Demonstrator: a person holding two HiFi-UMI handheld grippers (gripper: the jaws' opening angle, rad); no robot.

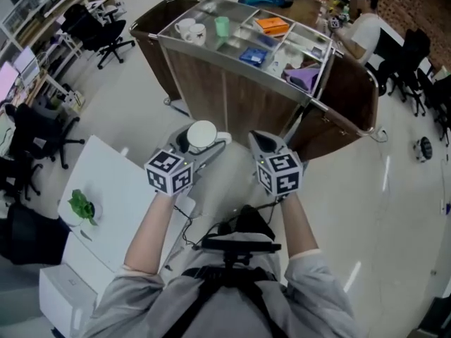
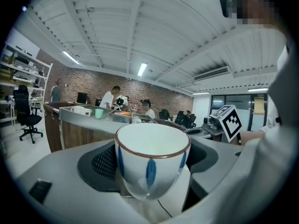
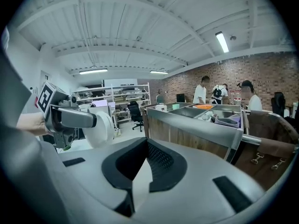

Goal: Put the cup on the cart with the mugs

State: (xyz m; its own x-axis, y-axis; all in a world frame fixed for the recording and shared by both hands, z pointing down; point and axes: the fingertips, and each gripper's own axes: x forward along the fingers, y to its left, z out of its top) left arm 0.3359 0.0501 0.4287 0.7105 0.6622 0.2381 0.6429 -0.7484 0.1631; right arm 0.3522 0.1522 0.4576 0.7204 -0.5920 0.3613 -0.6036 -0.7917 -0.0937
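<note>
From where I stand, the left gripper [image 1: 199, 148] has its jaws spread wide and closed against the sides of the cup [image 2: 152, 169]. The cup is white with blue strokes and a brown rim. It sits upright and there is nothing inside it. It is held in the air over the floor, near the cart [image 1: 232, 94] but short of it.

The right gripper [image 1: 259, 141] is just beside the left one, its jaw tips together with nothing between them.

The cart's steel top is split into compartments. The left one holds two white mugs [image 1: 189, 28] with a green cup [image 1: 222, 25] beside them. Further right lie an orange item [image 1: 272, 24], a blue packet [image 1: 254, 55] and something purple [image 1: 304, 78] in the end section.
</note>
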